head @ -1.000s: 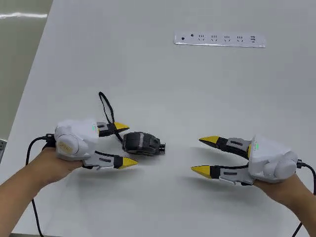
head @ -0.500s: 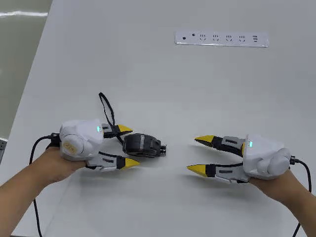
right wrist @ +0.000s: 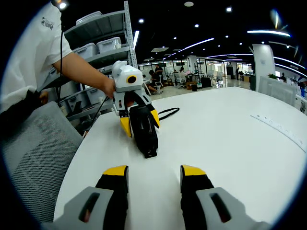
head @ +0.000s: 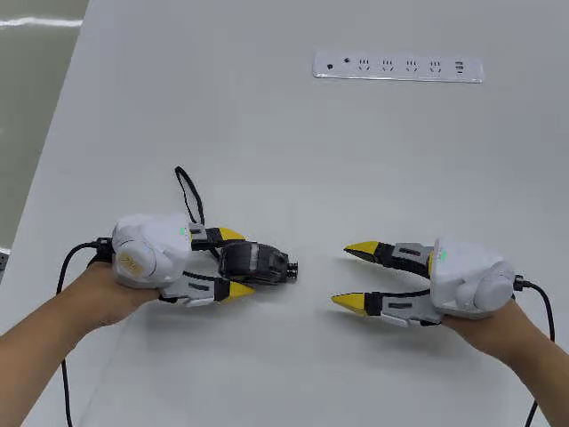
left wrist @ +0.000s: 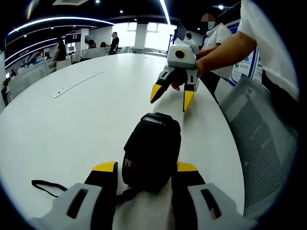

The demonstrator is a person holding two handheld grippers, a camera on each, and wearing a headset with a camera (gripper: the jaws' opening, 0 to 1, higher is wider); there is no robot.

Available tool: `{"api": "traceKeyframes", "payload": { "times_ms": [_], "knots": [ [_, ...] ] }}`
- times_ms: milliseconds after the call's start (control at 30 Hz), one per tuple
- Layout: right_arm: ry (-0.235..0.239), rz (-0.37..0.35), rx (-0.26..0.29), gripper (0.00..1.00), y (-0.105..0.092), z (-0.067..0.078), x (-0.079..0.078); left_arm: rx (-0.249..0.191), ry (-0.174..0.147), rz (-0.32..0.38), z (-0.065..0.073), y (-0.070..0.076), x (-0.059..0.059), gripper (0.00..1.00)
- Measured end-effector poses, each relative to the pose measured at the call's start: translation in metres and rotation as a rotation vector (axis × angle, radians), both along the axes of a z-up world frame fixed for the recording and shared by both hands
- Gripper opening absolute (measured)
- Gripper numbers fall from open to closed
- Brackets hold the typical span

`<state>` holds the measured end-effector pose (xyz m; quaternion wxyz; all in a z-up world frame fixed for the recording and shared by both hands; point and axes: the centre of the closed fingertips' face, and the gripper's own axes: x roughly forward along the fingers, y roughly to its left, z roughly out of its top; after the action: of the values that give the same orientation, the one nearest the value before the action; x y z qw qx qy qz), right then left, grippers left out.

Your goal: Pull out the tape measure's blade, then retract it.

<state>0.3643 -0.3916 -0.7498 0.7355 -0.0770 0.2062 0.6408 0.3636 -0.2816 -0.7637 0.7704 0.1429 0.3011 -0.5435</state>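
Closely bracketing the tape measure [head: 258, 262] [left wrist: 152, 146] with the yellow-tipped fingers [head: 229, 235] of the left gripper [head: 233, 262] [left wrist: 146, 167], one tip on the far side of the dark case and one on the near side. Touching or nearly touching on both sides in the left gripper view. Cannot tell whether clamped on the case or merely set alongside it.

Lying flat on the white surface [head: 293, 160], toward its near left part, with the nose pointing right toward the right gripper [head: 342, 275] [right wrist: 156, 170] and the blade not yet drawn out. Trailing a black strap [head: 188, 191] [right wrist: 168, 112] from the left end of the case, looping away to the far side past the white gripper body.

Over on the right, spread apart and gripping nothing: the right gripper's own fingers [head: 363, 249], tips aimed left at the nose of the tape measure, with a stretch of bare surface between.

Held one each in the left hand [head: 98, 298] and the right hand [head: 484, 325], with a black cable [head: 67, 267] running back from each gripper body.

Farther off, toward the far right, lying flat and well apart from everything else: a white power strip [head: 397, 68] [right wrist: 280, 128].
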Motion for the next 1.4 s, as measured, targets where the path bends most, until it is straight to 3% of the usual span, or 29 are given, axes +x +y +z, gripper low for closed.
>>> {"api": "traceKeyframes", "payload": {
  "times_ms": [400, 1267, 1400],
  "knots": [
    [0.000, 0.008, -0.001, 0.43, 0.004, -0.001, 0.000, 0.001, -0.003, -0.014, -0.003, 0.001, 0.000, 0.33],
    [-0.006, 0.063, 0.009, 0.42, 0.035, -0.013, 0.001, 0.025, -0.005, -0.028, -0.006, 0.002, 0.000, 0.31],
    [-0.009, 0.071, 0.008, 0.41, 0.039, -0.016, 0.002, 0.045, -0.019, -0.037, -0.008, 0.003, 0.001, 0.31]
  ]
}}
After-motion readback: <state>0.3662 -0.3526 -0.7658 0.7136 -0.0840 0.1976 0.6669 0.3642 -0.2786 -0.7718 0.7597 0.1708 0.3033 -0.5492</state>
